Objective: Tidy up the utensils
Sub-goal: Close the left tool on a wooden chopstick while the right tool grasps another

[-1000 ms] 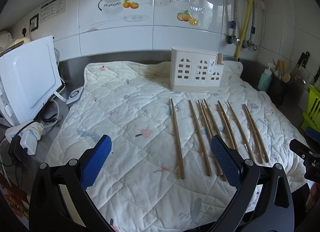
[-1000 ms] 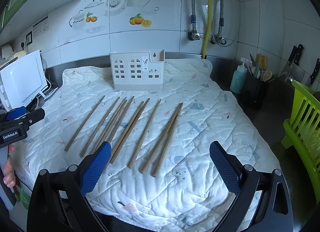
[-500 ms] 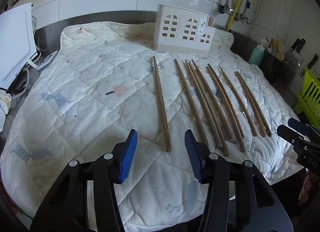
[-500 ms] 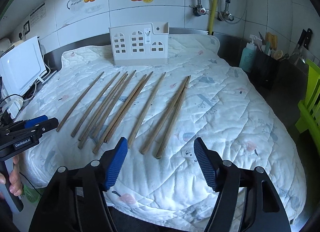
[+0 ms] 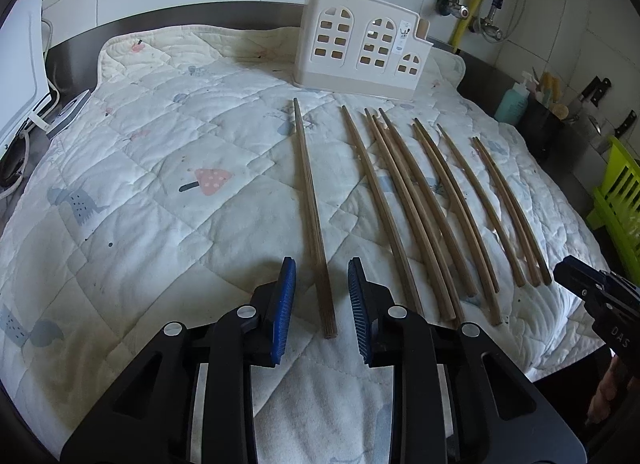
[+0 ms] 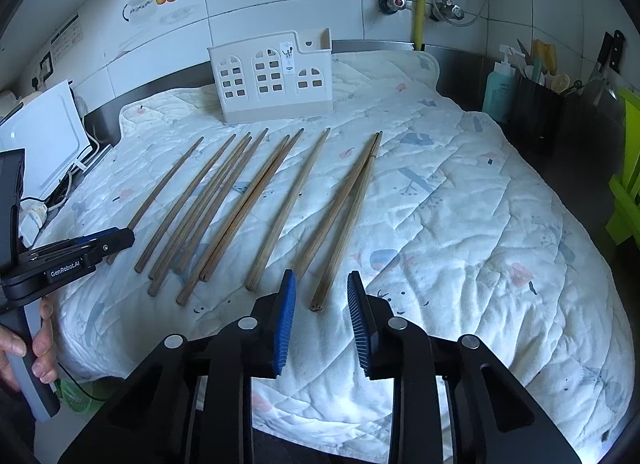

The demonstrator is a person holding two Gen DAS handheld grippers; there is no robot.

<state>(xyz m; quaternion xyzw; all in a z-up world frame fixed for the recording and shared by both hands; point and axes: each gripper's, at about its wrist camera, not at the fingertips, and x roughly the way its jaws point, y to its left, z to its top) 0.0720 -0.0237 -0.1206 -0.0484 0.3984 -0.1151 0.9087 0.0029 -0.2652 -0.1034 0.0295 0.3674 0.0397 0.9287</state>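
1. From my left wrist camera I see my left hand-held gripper (image 5: 322,304) low over the white quilted cloth (image 5: 160,191).
2. Its two blue pads (image 5: 285,304) are a little way apart. They sit one on each side of the near end of the leftmost chopstick (image 5: 312,215), but they do not squeeze it. The stick lies flat on the cloth.
3. To the right of that stick lie more brown chopsticks (image 5: 424,215) in a row. Some touch each other and some lie apart.
4. Behind the sticks stands the white holder (image 5: 360,51) with little window holes. It looks like a house. It stands upright at the far side of the cloth, near the tiled wall.
5. At the right edge I see the black tip of my right hand-held gripper (image 5: 592,296).
6. From my right wrist camera I see my right hand-held gripper (image 6: 322,316), also partly open and holding nothing.
7. The near end of the rightmost chopstick (image 6: 344,223) lies just in front of the gap between its blue pads (image 6: 286,316). Another stick lies touching it on its left.
8. The white holder (image 6: 276,79) stands behind the row.
9. At the left my left hand-held gripper (image 6: 80,252) reaches to the far left stick.
10. A green rack (image 6: 628,175) sits at the right edge, off the cloth.
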